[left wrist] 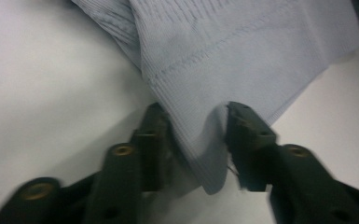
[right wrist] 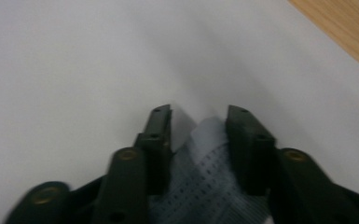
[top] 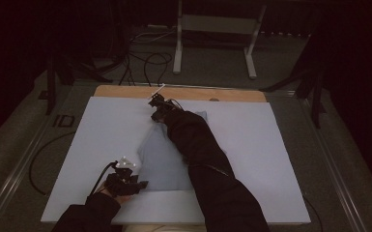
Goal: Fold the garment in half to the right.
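"Blue cloth (top: 166, 159) lay on the white mat (top: 270, 159), near the middle. Did you see how it was held?"

"Yes. On the left, the left gripper (left wrist: 198, 126) had its jaws spread a bit, with a near corner of the cloth between them. I did not think it was pinching hard."

"So what could go wrong there?"

"I thought the corner could slip out if that hand pulled. Then the cloth would flop back down."

"And on the right?"

"The right gripper (right wrist: 198, 128) was far off, by the wood edge (top: 125, 91). Its jaws were apart too, with a cloth tip sitting loose between them."

"Could that slip as well?"

"I thought so. And if both pulled apart too hard, the cloth could bunch up or slide across the mat."
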A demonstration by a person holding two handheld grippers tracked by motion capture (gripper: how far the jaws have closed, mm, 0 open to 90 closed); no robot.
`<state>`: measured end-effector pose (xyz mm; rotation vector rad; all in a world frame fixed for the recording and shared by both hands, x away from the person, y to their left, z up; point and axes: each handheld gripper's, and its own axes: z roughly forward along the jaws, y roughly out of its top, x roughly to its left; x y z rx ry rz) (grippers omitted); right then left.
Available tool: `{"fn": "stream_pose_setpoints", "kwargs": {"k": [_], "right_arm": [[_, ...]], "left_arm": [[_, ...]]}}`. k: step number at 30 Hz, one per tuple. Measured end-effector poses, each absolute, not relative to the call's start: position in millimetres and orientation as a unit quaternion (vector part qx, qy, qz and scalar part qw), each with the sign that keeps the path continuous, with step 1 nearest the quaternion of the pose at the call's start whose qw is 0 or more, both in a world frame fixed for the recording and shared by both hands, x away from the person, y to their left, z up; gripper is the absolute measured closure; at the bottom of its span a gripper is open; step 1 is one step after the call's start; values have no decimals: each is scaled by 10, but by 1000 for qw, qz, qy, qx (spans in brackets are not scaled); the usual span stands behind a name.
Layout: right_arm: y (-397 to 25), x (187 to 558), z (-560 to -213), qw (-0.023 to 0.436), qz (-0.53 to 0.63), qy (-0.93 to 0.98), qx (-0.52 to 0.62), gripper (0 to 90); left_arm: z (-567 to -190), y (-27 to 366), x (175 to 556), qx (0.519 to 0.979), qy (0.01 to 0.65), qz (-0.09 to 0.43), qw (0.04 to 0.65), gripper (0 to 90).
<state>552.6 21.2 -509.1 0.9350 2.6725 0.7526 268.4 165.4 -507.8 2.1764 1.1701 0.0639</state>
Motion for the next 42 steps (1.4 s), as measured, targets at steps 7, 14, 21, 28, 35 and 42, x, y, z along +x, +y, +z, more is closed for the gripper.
{"fn": "stream_pose_setpoints", "kwargs": {"k": [7, 14, 21, 28, 35, 42], "right_arm": [[241, 5519, -5077, 109, 247, 912, 308, 810], [242, 5487, -5032, 117, 249, 913, 302, 845], [189, 5472, -4875, 123, 268, 907, 299, 845], [88, 5444, -4656, 128, 293, 901, 294, 845], [-15, 5412, -4498, 135, 305, 897, 289, 845], [-198, 5374, -4309, 138, 318, 892, 289, 845]], "left_arm": [[-5077, 1631, 2694, 835, 441, 10, 330, 826], [-5028, 1629, 2707, 835, 437, 7, 334, 865], [-4928, 1627, 2711, 833, 428, -1, 350, 867], [-4796, 1538, 2696, 837, 411, 2, 362, 868], [-4671, 1456, 2710, 840, 396, 2, 370, 869], [-4500, 1278, 2726, 848, 370, 3, 380, 869]]}}
